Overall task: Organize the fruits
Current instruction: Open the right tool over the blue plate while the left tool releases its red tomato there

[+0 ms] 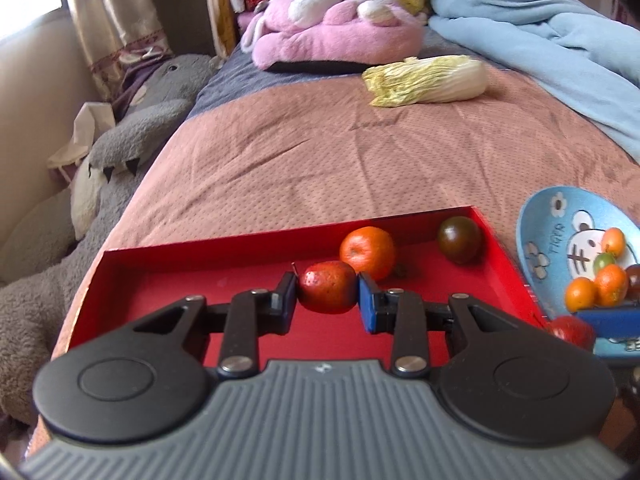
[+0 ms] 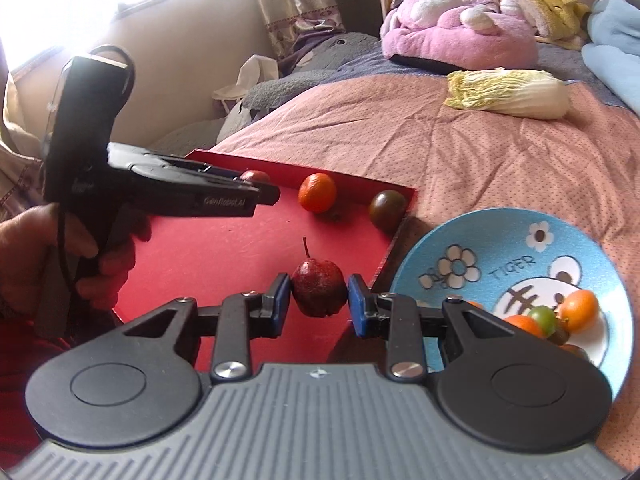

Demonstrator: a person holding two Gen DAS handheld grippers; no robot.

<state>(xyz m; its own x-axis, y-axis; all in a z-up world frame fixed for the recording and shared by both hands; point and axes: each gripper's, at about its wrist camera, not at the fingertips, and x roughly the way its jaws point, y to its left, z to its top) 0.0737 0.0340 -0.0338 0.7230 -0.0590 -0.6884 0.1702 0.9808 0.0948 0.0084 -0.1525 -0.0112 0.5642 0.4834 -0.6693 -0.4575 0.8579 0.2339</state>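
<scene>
L gripper (image 1: 327,294) & R gripper (image 2: 319,295): jaws clamped, each angled down; hand (image 2: 48,256) grips L handle.

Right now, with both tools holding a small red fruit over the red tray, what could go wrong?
1. Each round red fruit is pinched only at its sides, in the left tool and the right tool; either could squirt out.
2. The orange and dark tomato lie loose in the red tray; a dropped fruit could knock them rolling.
3. The blue plate sits tilted against the tray's edge on the soft bedspread; a nudge might spill it.
</scene>
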